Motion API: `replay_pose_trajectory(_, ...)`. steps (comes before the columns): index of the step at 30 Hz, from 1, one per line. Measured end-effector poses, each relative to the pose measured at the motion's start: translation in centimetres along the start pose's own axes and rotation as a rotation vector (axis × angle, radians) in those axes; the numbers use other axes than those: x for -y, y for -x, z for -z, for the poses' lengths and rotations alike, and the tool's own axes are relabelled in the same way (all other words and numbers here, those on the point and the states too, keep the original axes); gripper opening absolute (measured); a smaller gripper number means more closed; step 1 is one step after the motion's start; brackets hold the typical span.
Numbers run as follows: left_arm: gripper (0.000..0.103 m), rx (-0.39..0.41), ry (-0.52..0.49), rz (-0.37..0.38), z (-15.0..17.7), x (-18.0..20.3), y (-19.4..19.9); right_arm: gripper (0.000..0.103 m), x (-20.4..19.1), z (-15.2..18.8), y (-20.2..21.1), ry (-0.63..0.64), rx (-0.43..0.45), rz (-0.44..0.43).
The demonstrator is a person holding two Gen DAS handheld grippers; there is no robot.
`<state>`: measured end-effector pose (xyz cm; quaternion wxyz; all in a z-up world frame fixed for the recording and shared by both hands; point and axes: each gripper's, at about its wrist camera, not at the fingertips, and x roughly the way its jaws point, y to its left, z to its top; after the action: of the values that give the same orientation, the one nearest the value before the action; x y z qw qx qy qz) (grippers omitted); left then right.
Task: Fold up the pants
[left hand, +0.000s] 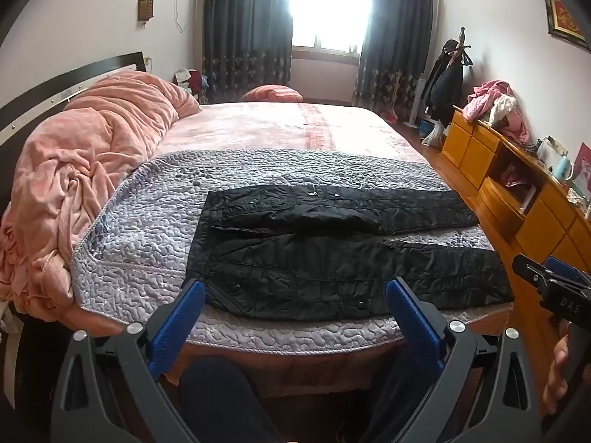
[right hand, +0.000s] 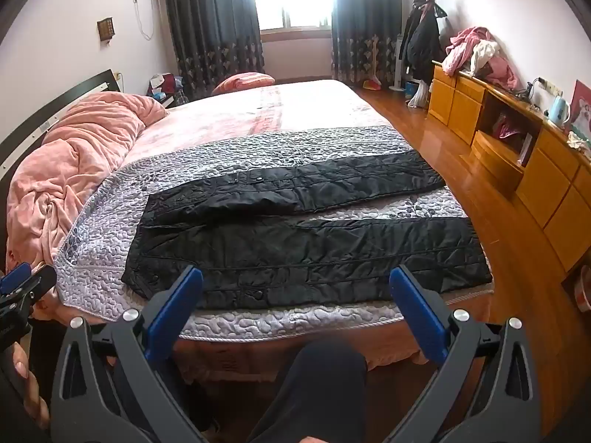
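Black quilted pants (left hand: 343, 254) lie spread flat on a grey-lilac quilted cover (left hand: 147, 229) at the near end of the bed, waist to the left, both legs running right. In the right wrist view the pants (right hand: 332, 247) show the same way, with a strip of cover between the legs. My left gripper (left hand: 295, 288) hovers open above the near edge by the waist, blue pads wide apart, nothing between them. My right gripper (right hand: 295, 277) is open too, over the near leg. Each gripper shows at the other view's edge (left hand: 550, 284) (right hand: 22, 288).
A bunched pink blanket (left hand: 85, 170) fills the bed's left side by the headboard. A yellow wooden cabinet (right hand: 517, 162) with clothes piled on it lines the right wall, across a strip of wood floor (right hand: 461, 192). A person's dark-clad legs (right hand: 317, 387) stand below the bed edge.
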<state>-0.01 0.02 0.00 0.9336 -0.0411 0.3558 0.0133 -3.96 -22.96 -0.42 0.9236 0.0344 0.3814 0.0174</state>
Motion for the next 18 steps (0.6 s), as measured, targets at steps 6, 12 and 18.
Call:
replay_pose_trajectory(6, 0.099, -0.004, 0.001, -0.002, 0.01, -0.09, 0.00, 0.101, -0.07, -0.13, 0.01, 0.004, 0.005, 0.004)
replay_pose_trajectory(12, 0.099, -0.009, 0.001, -0.004, -0.01, -0.09, -0.10, 0.101, -0.14, -0.18, -0.05, 0.005, 0.005, 0.004)
replay_pose_trajectory(18, 0.099, -0.009, 0.002, -0.005, 0.23, -0.50, -0.16, 0.101, -0.22, -0.20, -0.09, 0.005, 0.006, 0.004)
